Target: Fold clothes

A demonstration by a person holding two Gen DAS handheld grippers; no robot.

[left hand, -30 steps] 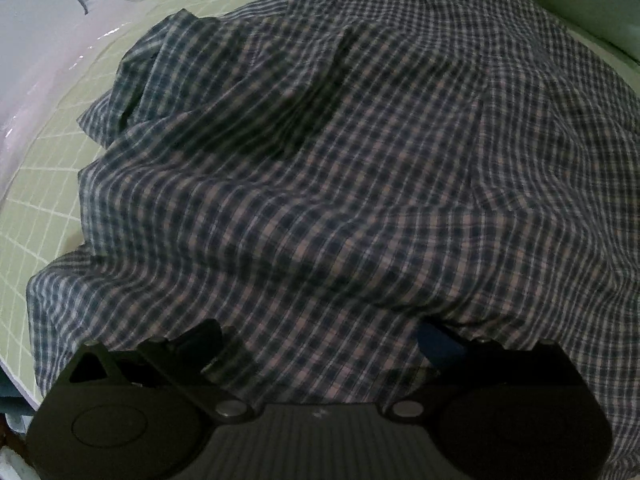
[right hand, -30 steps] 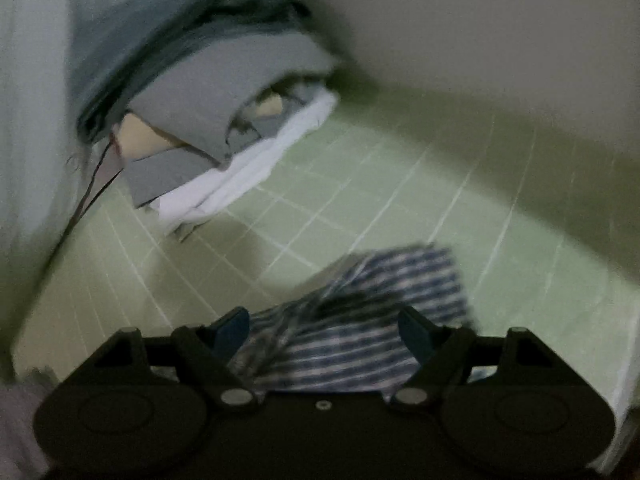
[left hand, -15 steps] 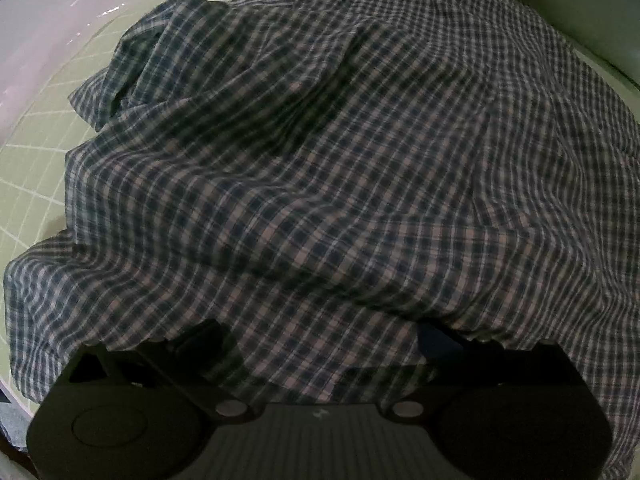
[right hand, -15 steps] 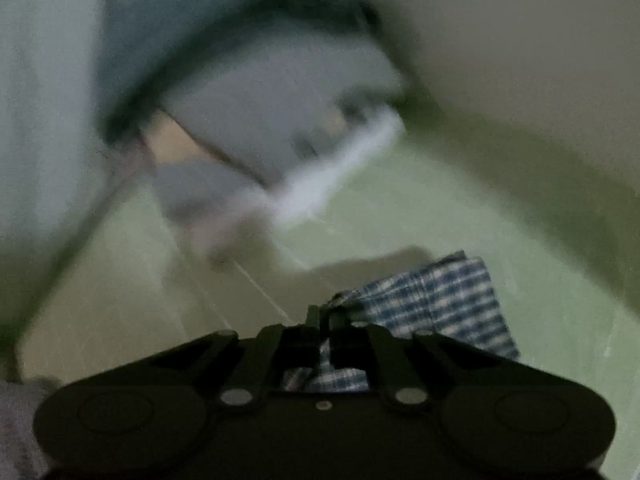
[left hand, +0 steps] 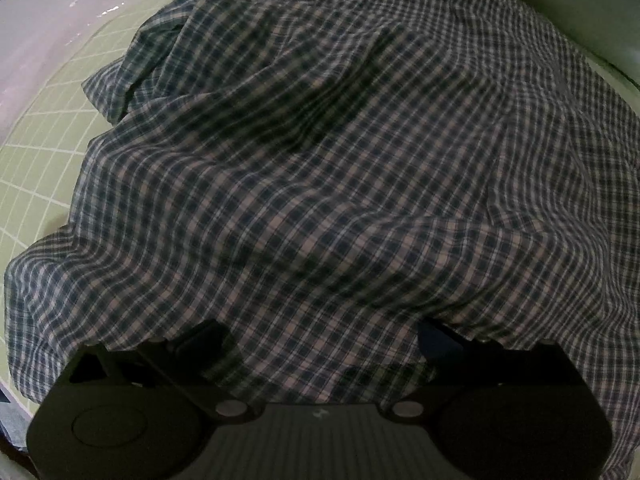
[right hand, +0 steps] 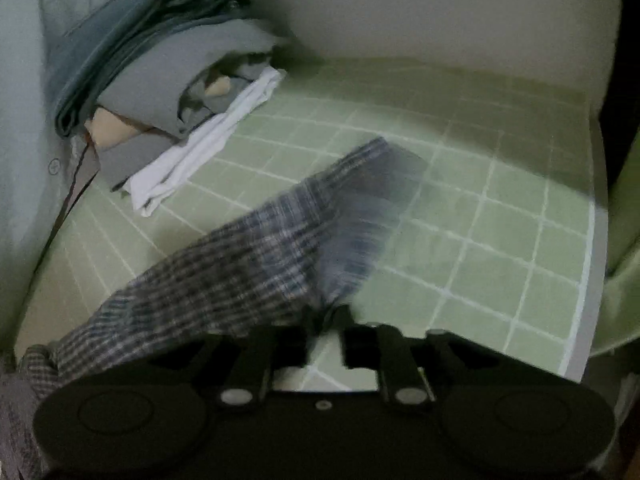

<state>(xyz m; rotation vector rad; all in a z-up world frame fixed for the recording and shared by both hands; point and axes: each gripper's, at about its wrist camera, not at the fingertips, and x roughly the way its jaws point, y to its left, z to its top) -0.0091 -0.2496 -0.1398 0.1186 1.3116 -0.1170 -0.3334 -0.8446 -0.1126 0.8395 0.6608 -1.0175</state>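
A dark plaid shirt [left hand: 320,180] lies rumpled over the green grid mat [left hand: 40,160] and fills the left wrist view. My left gripper [left hand: 320,336] points down at its near edge with the jaws wide apart, and cloth is draped over and between the fingers. In the right wrist view a plaid sleeve [right hand: 260,240] stretches from the lower left up to my right gripper [right hand: 326,320]. Those jaws are opening, with a narrow gap showing. The sleeve's gathered edge sits between the tips, and its free end is blurred above the mat [right hand: 500,240].
A pile of folded grey and teal clothes [right hand: 160,80] with a white garment [right hand: 208,148] stands at the back left against the wall [right hand: 400,12]. A thin cable [right hand: 68,204] runs down beside it. The mat's right edge [right hand: 588,280] is close.
My right gripper shut on the sleeve, carried it across the mat, and its jaws have now parted a little. The left gripper drifted slightly over the shirt with its jaws unchanged.
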